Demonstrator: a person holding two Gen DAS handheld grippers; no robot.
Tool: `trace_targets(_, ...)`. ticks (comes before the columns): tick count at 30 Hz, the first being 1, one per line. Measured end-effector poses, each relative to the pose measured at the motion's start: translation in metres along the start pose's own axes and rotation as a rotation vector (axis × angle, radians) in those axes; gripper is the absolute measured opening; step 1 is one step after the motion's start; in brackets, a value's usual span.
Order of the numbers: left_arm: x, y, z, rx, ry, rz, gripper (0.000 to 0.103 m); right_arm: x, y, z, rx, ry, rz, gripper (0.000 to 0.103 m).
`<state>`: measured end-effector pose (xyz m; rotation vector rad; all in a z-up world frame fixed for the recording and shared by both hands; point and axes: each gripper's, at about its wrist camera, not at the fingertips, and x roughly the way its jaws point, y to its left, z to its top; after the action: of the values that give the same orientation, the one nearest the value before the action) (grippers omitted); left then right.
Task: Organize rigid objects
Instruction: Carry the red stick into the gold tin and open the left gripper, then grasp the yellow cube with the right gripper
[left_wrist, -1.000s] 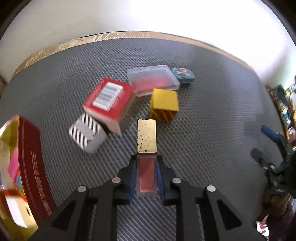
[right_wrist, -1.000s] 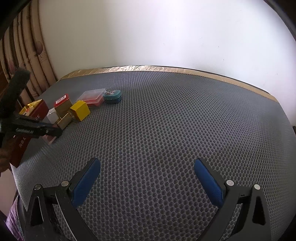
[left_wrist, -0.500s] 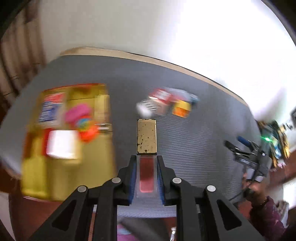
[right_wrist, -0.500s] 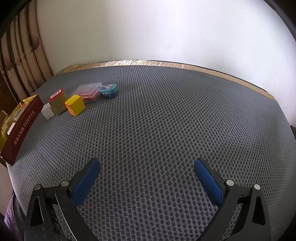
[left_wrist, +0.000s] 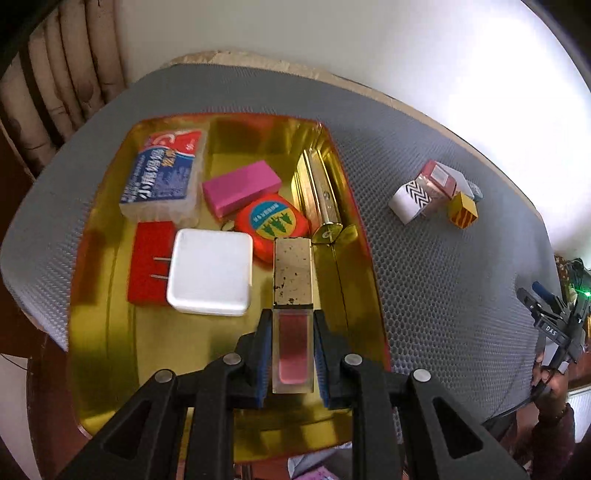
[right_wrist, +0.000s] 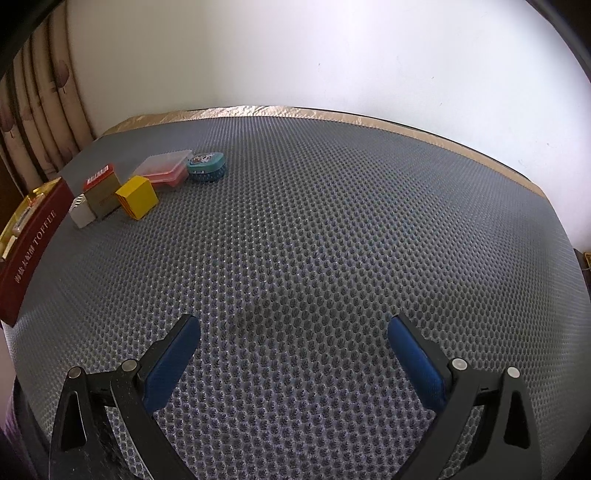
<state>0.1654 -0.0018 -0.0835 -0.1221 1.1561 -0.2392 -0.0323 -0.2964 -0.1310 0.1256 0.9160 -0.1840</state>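
Observation:
My left gripper (left_wrist: 291, 325) is shut on a lip gloss tube (left_wrist: 293, 332) with a worn gold cap and holds it above the right part of the gold tin (left_wrist: 110, 369). The tin holds a white charger (left_wrist: 210, 271), a pink box (left_wrist: 240, 186), a round red tin (left_wrist: 271, 221), a tissue pack (left_wrist: 164, 173) and a gold tube (left_wrist: 323, 195). My right gripper (right_wrist: 293, 332) is open and empty above the grey mat. The tin's red side (right_wrist: 29, 251) shows at the far left of the right wrist view.
A cluster lies on the mat: a zigzag box (left_wrist: 410, 197), a red box (left_wrist: 439, 177) and a yellow cube (left_wrist: 463, 210). In the right wrist view it includes the yellow cube (right_wrist: 137, 196), a clear case (right_wrist: 164, 170) and a teal tin (right_wrist: 205, 166). A curtain hangs at the left.
My left gripper has carried the lip gloss left, away from the cluster, and now holds it over the gold tin. The right gripper has stayed open and nearly still.

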Motion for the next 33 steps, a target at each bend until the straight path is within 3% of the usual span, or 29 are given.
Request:
trace_targets(6, 0.009, -0.007, 0.000, 0.031, 0.017, 0.018, 0.021, 0.002, -0.001, 0.001, -0.002, 0.003, 0.000, 0.101)
trace_targets(10, 0.001, -0.014, 0.001, 0.056, -0.011, 0.063, 0.040, 0.004, -0.001, 0.003, -0.006, 0.000, 0.004, 0.101)
trace_targets(13, -0.018, -0.015, -0.002, 0.052, -0.071, 0.079, 0.041, 0.002, 0.001, 0.003, -0.016, -0.011, 0.012, 0.101)
trace_targets(16, -0.049, -0.013, -0.013, 0.029, -0.170, 0.072, 0.043, -0.004, 0.013, 0.011, -0.041, -0.032, 0.132, 0.101)
trace_targets(19, -0.074, -0.007, -0.032, -0.002, -0.263, 0.085, 0.056, -0.001, 0.043, 0.030, -0.098, -0.043, 0.240, 0.101)
trace_targets(25, -0.095, 0.001, -0.059, 0.005, -0.354, 0.166, 0.056, 0.028, 0.096, 0.062, -0.214, -0.041, 0.317, 0.101)
trace_targets(29, -0.093, 0.007, -0.061, -0.006, -0.348, 0.152, 0.056, 0.044, 0.112, 0.078, -0.262, -0.037, 0.325, 0.097)
trace_targets(33, -0.082, 0.012, -0.059, -0.016, -0.301, 0.118, 0.056, 0.056, 0.120, 0.087, -0.269, -0.022, 0.330, 0.085)
